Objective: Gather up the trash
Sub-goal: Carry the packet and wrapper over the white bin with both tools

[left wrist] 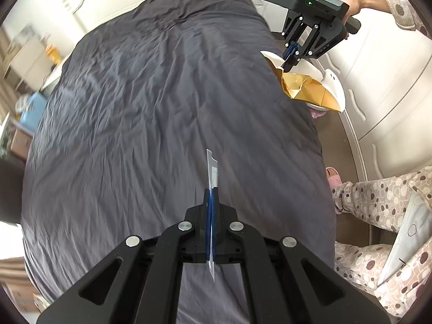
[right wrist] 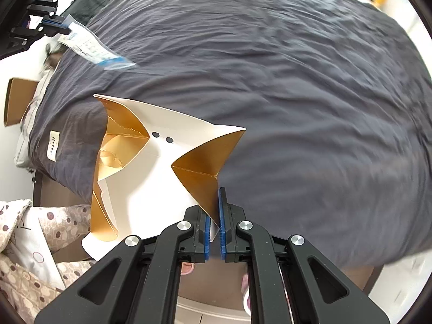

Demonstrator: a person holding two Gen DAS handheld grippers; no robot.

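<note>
L gripper point(left wrist: 211, 197) jaws together, clamped edge-on on a thin plastic wrapper point(left wrist: 212, 171); wrapper's long axis runs along the fingers, tip sticking out toward 12 o'clock, a short tail poking back toward 6 behind the pads. R gripper point(right wrist: 215, 205) also closed, pinching one gold-lined flap of a flattened white carton point(right wrist: 151, 167); the carton fans out from the jaws toward 9–10 o'clock, hanging free, gold inside showing. So each piece of trash is already in its own gripper, none left visible on the grey duvet point(left wrist: 167, 102), which fills most of both views below. In L view the R gripper sits far off at 1–2 o'clock w/ the carton dangling under it; in R view the L gripper w/ wrapper is at 10–11 o'clock, well apart. No bin clearly in view; something white shows under the carton in the left view, can't tell what. Likely next: carry both to a bin, wherever that is. Farther out: person's spotted pyjamas point(left wrist: 378, 205) at 4 o'clock, white wardrobe point(left wrist: 383, 86) at 2–3 o'clock.
</note>
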